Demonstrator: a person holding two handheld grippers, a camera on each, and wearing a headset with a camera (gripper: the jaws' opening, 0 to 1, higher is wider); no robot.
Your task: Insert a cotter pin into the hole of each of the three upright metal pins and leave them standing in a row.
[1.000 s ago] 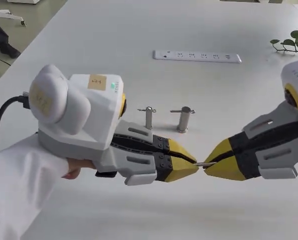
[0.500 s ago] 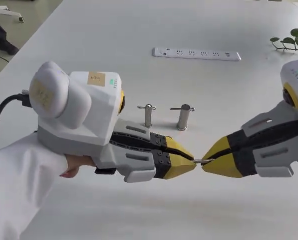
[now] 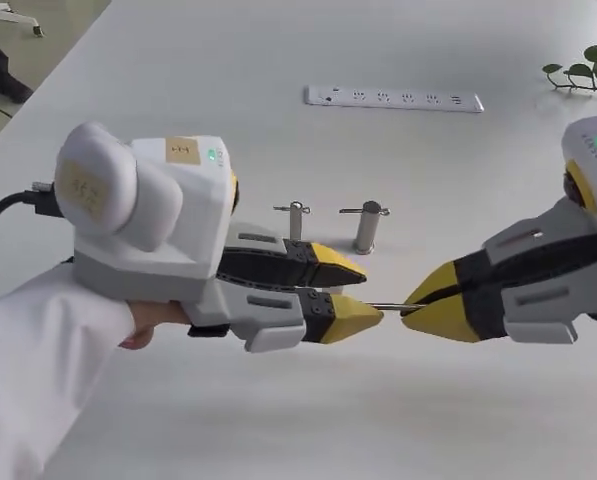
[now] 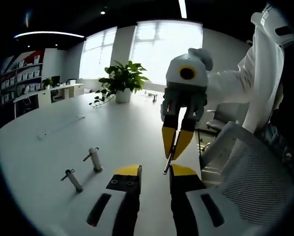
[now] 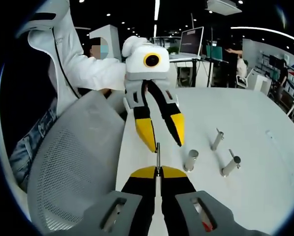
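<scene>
Two upright metal pins (image 3: 296,222) (image 3: 366,228) stand side by side on the white table, each with a thin wire through its top. A bare third pin (image 5: 191,160) stands nearer in the right gripper view, beside the other two (image 5: 217,139) (image 5: 230,166). Above the table, my right gripper (image 3: 408,303) (image 5: 157,171) is shut on a thin cotter pin (image 3: 388,305) (image 5: 157,155) that points toward the left gripper. My left gripper (image 3: 372,292) (image 4: 155,172) is open, its jaws standing apart around the pin's free end (image 4: 167,164).
A white power strip (image 3: 393,98) lies at the back of the table, and a potted plant (image 3: 588,75) stands at the far right. A grey mesh chair (image 5: 73,162) stands just off the table's near edge. A black cable (image 3: 8,215) trails from the left gripper.
My left gripper has opened and let go of the cotter pin that both grippers were holding. The right gripper still holds it. The camera has shifted slightly.
</scene>
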